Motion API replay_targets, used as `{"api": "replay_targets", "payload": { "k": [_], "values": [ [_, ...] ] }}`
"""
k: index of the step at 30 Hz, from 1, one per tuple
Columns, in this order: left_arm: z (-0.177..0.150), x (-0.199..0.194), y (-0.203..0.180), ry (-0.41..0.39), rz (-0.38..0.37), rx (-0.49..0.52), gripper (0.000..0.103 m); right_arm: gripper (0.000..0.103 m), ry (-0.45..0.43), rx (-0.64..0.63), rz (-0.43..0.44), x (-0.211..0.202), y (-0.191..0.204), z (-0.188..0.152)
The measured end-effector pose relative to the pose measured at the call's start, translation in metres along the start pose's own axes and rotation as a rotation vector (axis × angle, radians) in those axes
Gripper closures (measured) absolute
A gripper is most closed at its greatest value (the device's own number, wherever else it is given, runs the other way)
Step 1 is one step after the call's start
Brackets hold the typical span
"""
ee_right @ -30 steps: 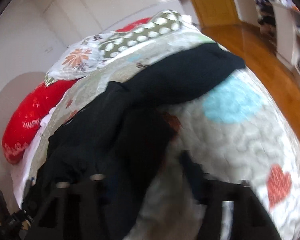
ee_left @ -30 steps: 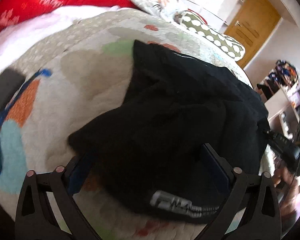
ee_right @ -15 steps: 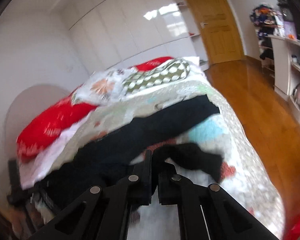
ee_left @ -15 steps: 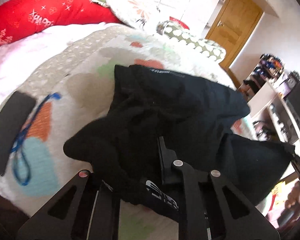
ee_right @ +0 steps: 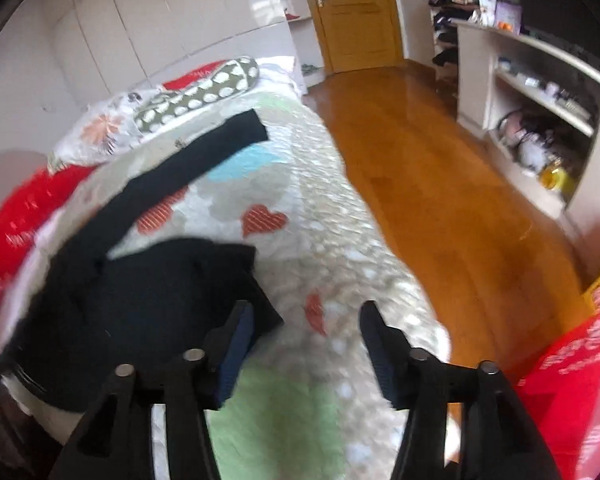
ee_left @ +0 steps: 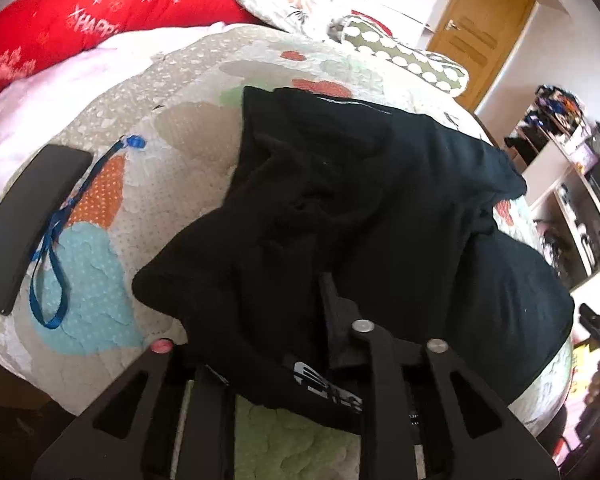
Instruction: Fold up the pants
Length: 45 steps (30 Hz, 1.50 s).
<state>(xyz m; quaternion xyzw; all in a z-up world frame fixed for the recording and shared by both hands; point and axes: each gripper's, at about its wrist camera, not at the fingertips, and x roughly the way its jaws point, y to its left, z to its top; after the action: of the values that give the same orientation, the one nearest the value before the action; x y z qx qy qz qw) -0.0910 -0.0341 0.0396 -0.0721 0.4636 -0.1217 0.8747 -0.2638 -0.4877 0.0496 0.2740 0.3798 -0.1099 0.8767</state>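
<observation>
The black pants [ee_left: 372,200] lie crumpled on the quilted bed. My left gripper [ee_left: 284,320] is shut on a bunched fold of the pants near a white printed logo [ee_left: 324,388], and the cloth hides the fingertips. In the right wrist view the pants [ee_right: 148,296] lie at the left, with one leg [ee_right: 204,152] stretched toward the pillows. My right gripper [ee_right: 306,320] is open and empty above the quilt, its left finger [ee_right: 236,344] beside the edge of the pants.
A black flat device [ee_left: 28,216] with a blue strap [ee_left: 56,248] lies on the quilt at left. Red, floral and dotted pillows [ee_left: 100,20] line the head of the bed. The wooden floor [ee_right: 440,184], a shelf unit [ee_right: 540,112] and a red bag [ee_right: 568,380] are to the right.
My left gripper closed on the pants and has stayed shut on them. My right gripper was shut on cloth half a second ago and has opened, letting the pants drop onto the quilt.
</observation>
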Motion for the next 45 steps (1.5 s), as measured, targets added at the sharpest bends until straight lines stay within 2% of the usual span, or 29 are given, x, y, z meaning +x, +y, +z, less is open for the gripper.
{"api": "replay_targets", "payload": {
  "k": [3, 5, 6, 7, 9, 10, 11, 13, 14, 15, 16, 17, 18, 19, 22, 26, 28, 29, 30, 31, 33, 34, 35, 37, 38, 40, 42, 45],
  "values": [
    [0.001, -0.005, 0.006, -0.003, 0.011, -0.033, 0.073, 0.039, 0.058, 0.028, 0.058, 0.039, 0.009, 0.013],
    [0.0, -0.01, 0.009, -0.004, 0.004, -0.039, 0.073, 0.039, 0.074, -0.002, 0.092, 0.059, 0.022, 0.019],
    [0.0, -0.011, 0.01, -0.005, 0.006, -0.036, 0.073, 0.045, 0.067, -0.024, 0.11, 0.065, 0.029, 0.019],
    [0.0, -0.013, 0.011, -0.005, 0.009, -0.033, 0.073, 0.066, 0.057, -0.047, 0.128, 0.068, 0.037, 0.018],
    [-0.001, -0.015, 0.011, -0.007, 0.01, -0.028, 0.073, 0.083, 0.044, -0.161, 0.102, 0.07, 0.062, 0.015],
    [-0.001, -0.015, 0.011, -0.01, 0.01, -0.024, 0.073, 0.088, 0.023, -0.22, 0.071, 0.065, 0.072, 0.014],
    [-0.001, -0.017, 0.01, -0.015, 0.011, -0.018, 0.073, 0.089, 0.001, -0.253, 0.052, 0.059, 0.076, 0.013],
    [-0.003, -0.022, 0.009, -0.03, 0.002, -0.009, 0.073, 0.092, -0.07, -0.257, -0.006, 0.042, 0.073, 0.02],
    [-0.004, -0.024, 0.01, -0.037, -0.007, -0.006, 0.073, 0.092, -0.092, -0.245, -0.028, 0.037, 0.067, 0.023],
    [-0.005, -0.025, 0.01, -0.037, -0.02, -0.006, 0.066, 0.092, -0.099, -0.227, -0.043, 0.034, 0.061, 0.026],
    [-0.007, -0.025, 0.011, -0.035, -0.03, -0.011, 0.058, 0.092, -0.096, -0.212, -0.059, 0.034, 0.055, 0.029],
    [-0.01, -0.023, 0.013, -0.036, -0.032, -0.02, 0.038, 0.092, -0.092, -0.219, -0.088, 0.038, 0.053, 0.029],
    [-0.012, -0.021, 0.015, -0.039, -0.033, -0.028, 0.033, 0.092, -0.077, -0.248, -0.153, 0.048, 0.052, 0.027],
    [-0.015, -0.018, 0.018, -0.034, -0.031, -0.04, 0.033, 0.092, -0.049, -0.257, -0.19, 0.06, 0.05, 0.024],
    [-0.019, -0.009, 0.027, 0.023, -0.039, -0.086, 0.033, 0.092, 0.013, -0.198, -0.165, 0.083, 0.036, 0.019],
    [-0.021, -0.025, 0.033, -0.002, -0.038, -0.072, 0.033, 0.092, -0.043, -0.221, -0.181, 0.058, 0.038, 0.026],
    [-0.021, -0.032, 0.036, -0.02, -0.033, -0.073, 0.033, 0.093, -0.052, -0.244, -0.231, 0.05, 0.038, 0.032],
    [-0.022, -0.033, 0.038, -0.023, -0.033, -0.077, 0.033, 0.093, -0.07, -0.255, -0.3, 0.048, 0.035, 0.034],
    [-0.023, -0.033, 0.04, -0.023, -0.031, -0.08, 0.033, 0.097, -0.082, -0.259, -0.377, 0.049, 0.031, 0.034],
    [-0.025, -0.031, 0.041, -0.017, -0.025, -0.082, 0.033, 0.097, -0.063, -0.243, -0.38, 0.053, 0.025, 0.033],
    [-0.027, -0.027, 0.043, -0.001, -0.013, -0.08, 0.033, 0.097, -0.013, -0.182, -0.226, 0.056, 0.015, 0.03],
    [-0.027, -0.026, 0.043, 0.005, -0.011, -0.083, 0.033, 0.096, -0.004, -0.168, -0.18, 0.056, 0.015, 0.027],
    [-0.027, -0.027, 0.043, 0.006, -0.012, -0.086, 0.033, 0.093, -0.012, -0.187, -0.208, 0.053, 0.018, 0.025],
    [-0.023, -0.035, 0.044, -0.023, -0.004, -0.084, 0.033, 0.08, -0.048, -0.217, -0.272, 0.045, 0.028, 0.024],
    [-0.02, -0.041, 0.044, -0.051, 0.015, -0.077, 0.033, 0.077, -0.066, -0.213, -0.249, 0.039, 0.033, 0.026],
    [-0.012, -0.05, 0.046, -0.097, 0.041, -0.066, 0.033, 0.065, -0.083, -0.213, -0.142, 0.029, 0.05, 0.029],
    [-0.002, -0.051, 0.048, -0.109, 0.047, -0.066, 0.033, 0.056, -0.086, -0.243, -0.089, 0.027, 0.068, 0.031],
    [0.015, -0.043, 0.051, -0.104, 0.053, -0.069, 0.033, 0.056, -0.054, -0.319, 0.009, 0.04, 0.106, 0.024]
  ]
}}
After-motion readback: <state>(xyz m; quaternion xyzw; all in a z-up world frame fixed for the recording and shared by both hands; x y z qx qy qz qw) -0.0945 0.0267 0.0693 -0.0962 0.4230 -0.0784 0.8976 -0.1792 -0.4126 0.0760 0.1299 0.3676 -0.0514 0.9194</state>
